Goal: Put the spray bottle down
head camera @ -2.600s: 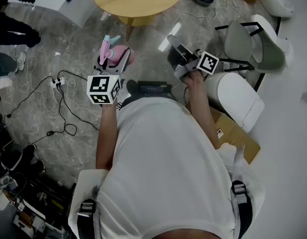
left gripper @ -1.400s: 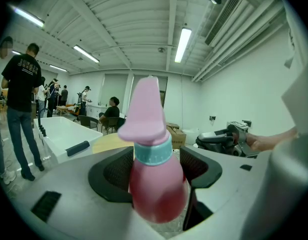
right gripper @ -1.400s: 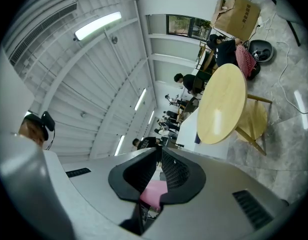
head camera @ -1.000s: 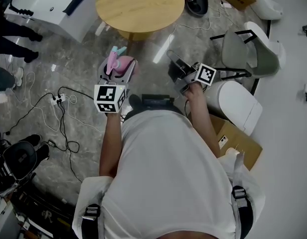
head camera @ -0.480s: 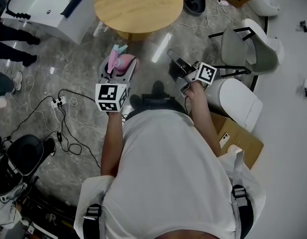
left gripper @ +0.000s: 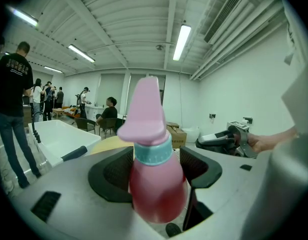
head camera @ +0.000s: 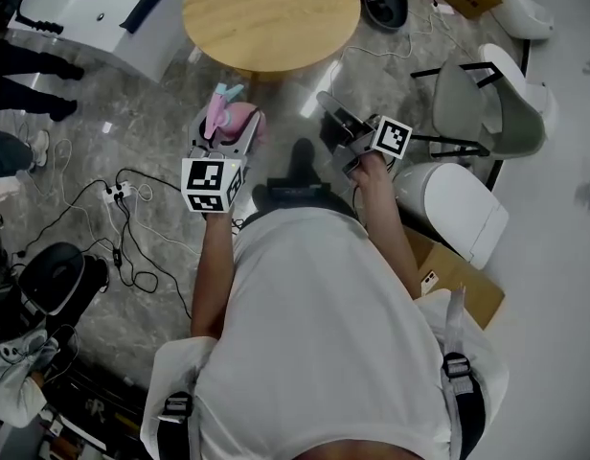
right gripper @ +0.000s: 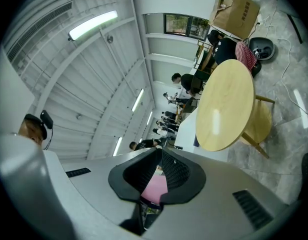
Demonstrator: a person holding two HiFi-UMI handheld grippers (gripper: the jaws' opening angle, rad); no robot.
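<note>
A pink spray bottle (head camera: 236,115) with a teal collar and a pink trigger head is held in the air over the grey floor. My left gripper (head camera: 226,125) is shut on its body. In the left gripper view the bottle (left gripper: 156,184) stands upright between the two black pads of the left gripper (left gripper: 154,169) and fills the gap. My right gripper (head camera: 331,111) hovers to the right of the bottle, apart from it. In the right gripper view the right gripper (right gripper: 160,151) has its tips together and holds nothing. The pink behind them is the bottle.
A round wooden table (head camera: 271,12) stands just ahead, seen also as the table (right gripper: 226,106) in the right gripper view. A white counter (head camera: 94,8) is at the far left. Cables (head camera: 123,218) lie on the floor at the left. A chair (head camera: 477,94) and a cardboard box (head camera: 458,271) are at the right.
The left gripper keeps its hold on the bottle and both grippers stay about where they were. The view shifts a little over the floor.
</note>
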